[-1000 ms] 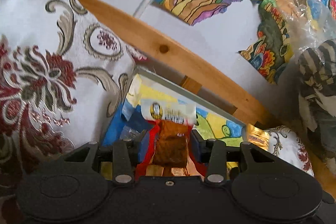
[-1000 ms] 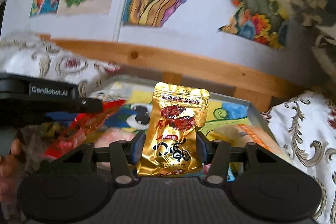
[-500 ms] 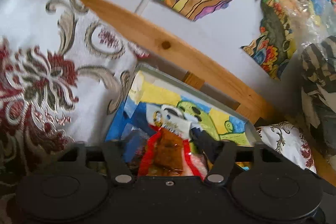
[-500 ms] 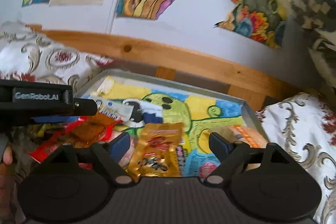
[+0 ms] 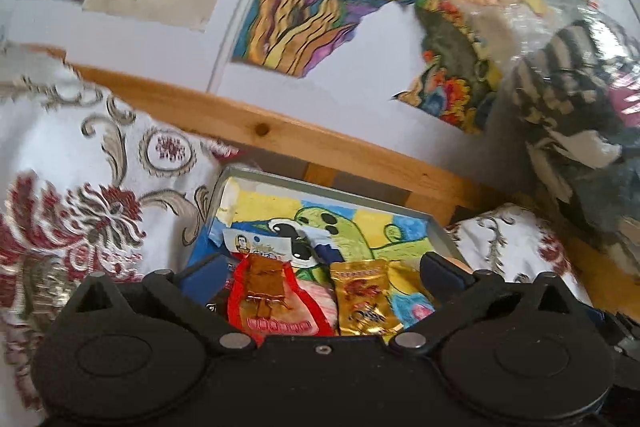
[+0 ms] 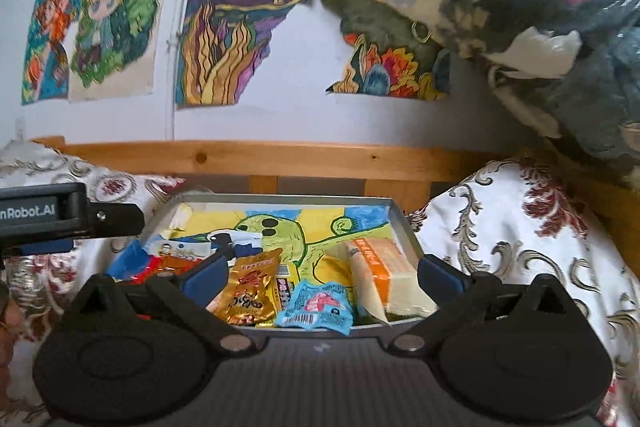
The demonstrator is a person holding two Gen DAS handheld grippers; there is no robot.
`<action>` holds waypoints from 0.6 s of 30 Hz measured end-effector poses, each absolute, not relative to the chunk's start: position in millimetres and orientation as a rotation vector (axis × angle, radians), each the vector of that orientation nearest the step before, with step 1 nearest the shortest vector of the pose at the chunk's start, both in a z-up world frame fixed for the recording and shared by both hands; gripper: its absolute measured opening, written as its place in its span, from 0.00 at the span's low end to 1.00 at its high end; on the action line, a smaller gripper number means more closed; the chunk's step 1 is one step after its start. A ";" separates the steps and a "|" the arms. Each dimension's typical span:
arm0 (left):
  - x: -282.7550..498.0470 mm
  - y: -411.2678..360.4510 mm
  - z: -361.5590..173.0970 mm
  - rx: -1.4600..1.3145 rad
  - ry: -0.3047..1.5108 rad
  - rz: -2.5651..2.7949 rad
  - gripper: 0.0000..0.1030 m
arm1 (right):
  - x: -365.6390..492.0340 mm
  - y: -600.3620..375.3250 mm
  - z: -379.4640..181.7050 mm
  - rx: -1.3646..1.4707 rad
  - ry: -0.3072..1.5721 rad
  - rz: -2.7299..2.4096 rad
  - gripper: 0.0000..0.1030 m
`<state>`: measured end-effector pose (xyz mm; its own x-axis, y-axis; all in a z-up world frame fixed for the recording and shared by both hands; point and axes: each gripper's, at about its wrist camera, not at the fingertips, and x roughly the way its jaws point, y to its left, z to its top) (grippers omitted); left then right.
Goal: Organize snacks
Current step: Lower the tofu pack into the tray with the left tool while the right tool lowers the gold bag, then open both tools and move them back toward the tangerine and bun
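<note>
Both grippers hang over the grey tray (image 6: 404, 223) that sits on the patterned cloth (image 6: 532, 227) in front of the wooden rail (image 6: 320, 157); each has its jaws spread wide with nothing between them. The left gripper (image 5: 320, 277) looks down on the red packet (image 5: 272, 301), which lies flat in the tray's left part, and on the gold packet (image 5: 366, 297) just to the right of it; the two packets lie side by side, close enough that I cannot tell whether their edges touch. The right gripper (image 6: 322, 273) frames the gold packet (image 6: 250, 289) near its left finger; beside that lie a small blue packet (image 6: 318, 309) and, further right, an orange and white pack (image 6: 384, 275) leaning against the tray's right wall.

The snacks lie flat and next to one another rather than heaped (the painted paper lining the tray (image 6: 280, 223) shows bare toward the back), which suits a sorting job where each item is laid in its own spot; the wide jaws fit a release, since neither packet is pinched. From the right view the left gripper's black body (image 6: 68, 217) reaches in from the left edge, beside the tray's left side.

I judge the red and gold packets as placed; whether more snacks wait outside the tray cannot be seen here.
</note>
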<state>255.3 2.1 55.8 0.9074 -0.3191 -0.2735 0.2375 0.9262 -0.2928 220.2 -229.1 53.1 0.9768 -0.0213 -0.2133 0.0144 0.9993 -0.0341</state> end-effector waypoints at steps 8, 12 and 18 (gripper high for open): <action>185.3 2.1 62.5 -0.228 0.343 -0.227 0.99 | 159.4 -246.4 56.1 -0.012 0.241 0.031 1.00; 155.5 -3.3 58.8 -0.198 0.382 -0.221 0.99 | 135.8 -247.8 51.9 -0.053 0.314 0.050 1.00; 113.9 -1.9 41.1 -0.180 0.456 -0.198 0.99 | 100.3 -253.9 36.6 -0.085 0.385 0.053 1.00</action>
<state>113.9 -1.9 41.1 0.8795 -0.2287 -0.4174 0.1484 0.9650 -0.2160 100.3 -253.9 36.6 0.9256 0.0353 -0.3769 -0.0675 0.9951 -0.0727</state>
